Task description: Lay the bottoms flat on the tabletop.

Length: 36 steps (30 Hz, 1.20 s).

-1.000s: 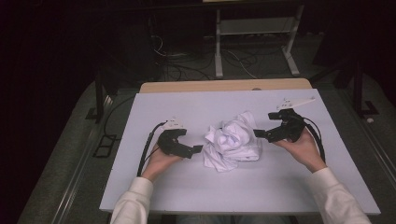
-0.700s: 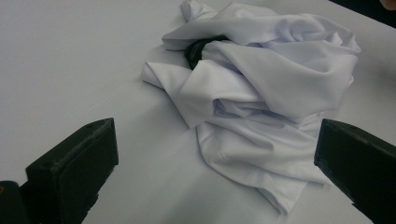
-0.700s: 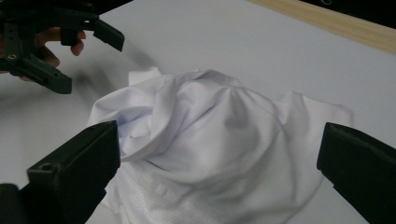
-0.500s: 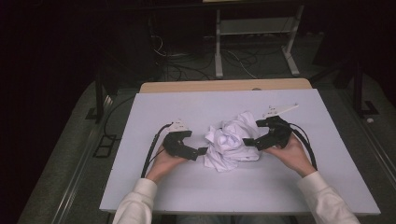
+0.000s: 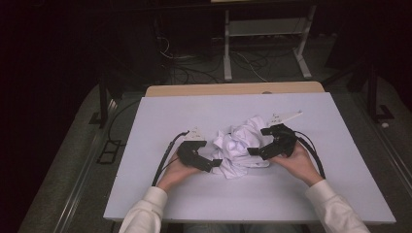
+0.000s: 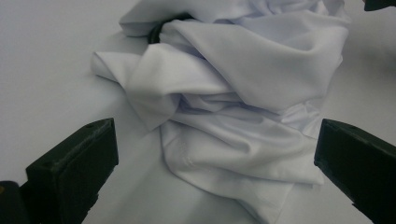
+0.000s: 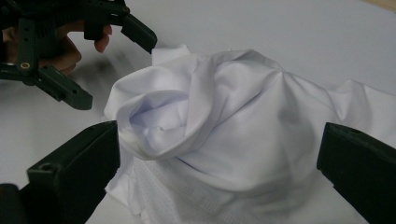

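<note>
White table point(image 5: 160, 121), crumpled white cloth point(image 5: 238, 148) bunched mid-surface. Left gripper point(image 5: 215, 165) and right gripper point(image 5: 253, 151) spread wide, flanking it, gripping nothing. Risk: pinching several layers together, dragging the whole heap.

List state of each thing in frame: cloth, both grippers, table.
white cloth: crumpled in a heap on the table, not gripped
left gripper: open, jaws wide apart, at the cloth's left edge
right gripper: open, jaws wide apart, at the cloth's right edge
table: white top, cloth lying near its middle
</note>
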Tool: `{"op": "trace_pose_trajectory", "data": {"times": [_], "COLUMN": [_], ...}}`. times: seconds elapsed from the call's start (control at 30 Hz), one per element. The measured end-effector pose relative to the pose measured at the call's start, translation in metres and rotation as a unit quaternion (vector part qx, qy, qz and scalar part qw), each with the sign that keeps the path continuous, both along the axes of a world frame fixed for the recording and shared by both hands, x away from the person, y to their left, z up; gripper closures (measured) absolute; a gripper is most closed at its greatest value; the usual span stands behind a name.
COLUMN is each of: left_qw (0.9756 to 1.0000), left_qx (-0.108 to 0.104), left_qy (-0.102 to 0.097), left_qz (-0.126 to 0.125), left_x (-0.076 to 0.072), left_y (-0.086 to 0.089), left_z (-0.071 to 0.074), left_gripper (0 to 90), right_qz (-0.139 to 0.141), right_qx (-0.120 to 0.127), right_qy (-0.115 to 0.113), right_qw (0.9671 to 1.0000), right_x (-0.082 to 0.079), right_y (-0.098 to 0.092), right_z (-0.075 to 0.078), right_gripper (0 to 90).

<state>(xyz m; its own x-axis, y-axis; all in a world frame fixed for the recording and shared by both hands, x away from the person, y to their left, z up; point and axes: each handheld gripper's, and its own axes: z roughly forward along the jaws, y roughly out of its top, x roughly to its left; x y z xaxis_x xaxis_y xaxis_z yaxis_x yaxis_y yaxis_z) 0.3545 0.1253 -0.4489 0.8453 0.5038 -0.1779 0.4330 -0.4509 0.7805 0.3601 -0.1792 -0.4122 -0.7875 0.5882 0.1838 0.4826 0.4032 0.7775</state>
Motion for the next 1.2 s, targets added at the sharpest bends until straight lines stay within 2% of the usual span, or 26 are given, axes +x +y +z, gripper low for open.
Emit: {"op": "trace_pose_trajectory", "data": {"times": [0.13, 0.17, 0.33, 0.5, 0.57, 0.63, 0.67, 0.83, 0.9, 0.97, 1.03, 1.13, 1.2], "left_qw": [0.9998, 0.9993, 0.9984, 0.9971, 0.9969, 0.9971, 0.9972, 0.9976, 0.9974, 0.9971, 0.9969, 0.9964, 0.9965], "left_qx": [0.011, 0.022, 0.03, 0.042, 0.046, 0.046, 0.044, 0.046, 0.055, 0.058, 0.058, 0.068, 0.07], "left_qy": [0.011, 0.019, 0.028, 0.04, 0.039, 0.035, 0.035, 0.026, 0.011, 0.004, 0.004, -0.003, 0.004], "left_qz": [-0.013, -0.023, -0.039, -0.049, -0.051, -0.05, -0.048, -0.046, -0.045, -0.049, -0.053, -0.05, -0.047], "left_x": [-0.002, -0.003, -0.007, -0.007, -0.007, -0.007, -0.007, -0.007, -0.009, -0.009, -0.01, -0.01, -0.008], "left_y": [-0.009, -0.015, -0.024, -0.029, -0.03, -0.03, -0.03, -0.03, -0.031, -0.033, -0.034, -0.037, -0.035], "left_z": [-0.004, -0.005, -0.006, -0.011, -0.012, -0.012, -0.012, -0.011, -0.011, -0.011, -0.01, -0.009, -0.009], "left_gripper": [0.0, 0.0, 0.0, 2.2, 4.4, 6.7, 9.7, 16.6, 24.5, 33.8, 44.2, 60.9, 72.0], "right_qz": [0.006, 0.008, 0.012, 0.01, 0.007, 0.003, -0.004, -0.011, -0.013, -0.01, -0.009, -0.013, -0.017], "right_qx": [-0.005, -0.011, -0.024, -0.026, -0.025, -0.024, -0.016, -0.009, -0.013, -0.009, -0.006, -0.017, -0.023], "right_qy": [0.005, 0.01, 0.013, 0.016, 0.019, 0.016, 0.014, 0.014, 0.01, 0.005, 0.003, -0.001, -0.009], "right_qw": [1.0, 0.9999, 0.9996, 0.9995, 0.9995, 0.9996, 0.9998, 0.9998, 0.9998, 0.9999, 0.9999, 0.9998, 0.9995], "right_x": [0.002, 0.003, 0.004, 0.005, 0.006, 0.006, 0.007, 0.01, 0.01, 0.01, 0.01, 0.01, 0.009], "right_y": [0.007, 0.011, 0.02, 0.021, 0.022, 0.021, 0.021, 0.02, 0.021, 0.02, 0.02, 0.02, 0.019], "right_z": [-0.005, -0.009, -0.014, -0.015, -0.016, -0.016, -0.015, -0.014, -0.014, -0.012, -0.011, -0.008, -0.005], "right_gripper": [0.0, 0.0, 0.0, 0.0, 1.4, 5.6, 9.8, 16.0, 23.4, 37.8, 49.8, 71.6, 78.5]}}
